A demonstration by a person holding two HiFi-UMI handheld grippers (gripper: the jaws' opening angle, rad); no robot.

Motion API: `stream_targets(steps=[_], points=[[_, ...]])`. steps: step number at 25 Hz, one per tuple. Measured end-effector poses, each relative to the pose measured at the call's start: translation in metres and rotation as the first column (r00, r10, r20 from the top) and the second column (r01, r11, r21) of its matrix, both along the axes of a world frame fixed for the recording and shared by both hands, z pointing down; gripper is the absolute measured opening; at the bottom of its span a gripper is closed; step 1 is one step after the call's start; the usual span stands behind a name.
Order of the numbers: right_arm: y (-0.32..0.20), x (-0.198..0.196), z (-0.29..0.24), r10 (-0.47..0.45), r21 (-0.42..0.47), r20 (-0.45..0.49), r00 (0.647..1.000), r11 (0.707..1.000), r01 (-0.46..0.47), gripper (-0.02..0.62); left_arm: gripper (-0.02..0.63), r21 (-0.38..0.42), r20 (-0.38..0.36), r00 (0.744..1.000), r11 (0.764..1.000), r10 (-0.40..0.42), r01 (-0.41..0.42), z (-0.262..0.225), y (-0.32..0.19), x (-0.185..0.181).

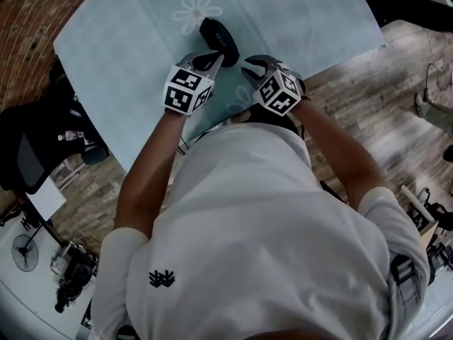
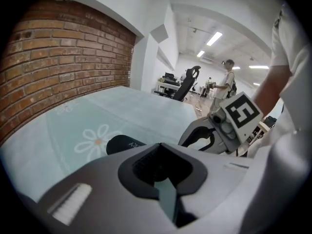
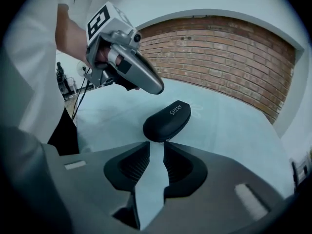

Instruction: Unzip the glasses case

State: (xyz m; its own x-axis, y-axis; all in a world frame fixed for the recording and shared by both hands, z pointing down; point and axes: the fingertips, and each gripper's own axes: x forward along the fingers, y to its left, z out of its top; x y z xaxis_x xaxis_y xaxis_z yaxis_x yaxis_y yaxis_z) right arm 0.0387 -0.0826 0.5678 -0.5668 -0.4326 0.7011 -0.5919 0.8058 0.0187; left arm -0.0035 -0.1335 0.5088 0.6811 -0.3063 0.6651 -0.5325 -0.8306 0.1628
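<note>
A black zipped glasses case lies on the pale teal tablecloth, just beside a printed daisy. My left gripper hovers at the case's near end with its tips together and nothing between them. My right gripper sits a little to the right of the case, its jaws slightly apart and empty. In the right gripper view the case lies just beyond my right gripper, with the left gripper above it. From the left gripper view only the case's end shows.
The table edge runs diagonally close to the person's body, with wooden floor to the right. A black chair and a small fan stand at the left. A brick wall lies beyond the table. A person stands far off.
</note>
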Motion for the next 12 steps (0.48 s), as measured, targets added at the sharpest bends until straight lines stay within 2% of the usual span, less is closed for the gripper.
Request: stream_targets(steps=[5,12], points=[[-0.024,-0.002,0.023,-0.121,0.002,-0.075,0.990,0.993,0.121,0.080,0.055,0.002,0.065,0.998,1.000,0.007,-0.007,0.021,-0.022,0.013],[-0.026,-0.013,0.034,-0.287,0.007,-0.174,0.942,0.956,0.293,0.080,0.055,-0.013,0.116,0.993,0.999,0.031,-0.029,0.039,-0.026,0.013]])
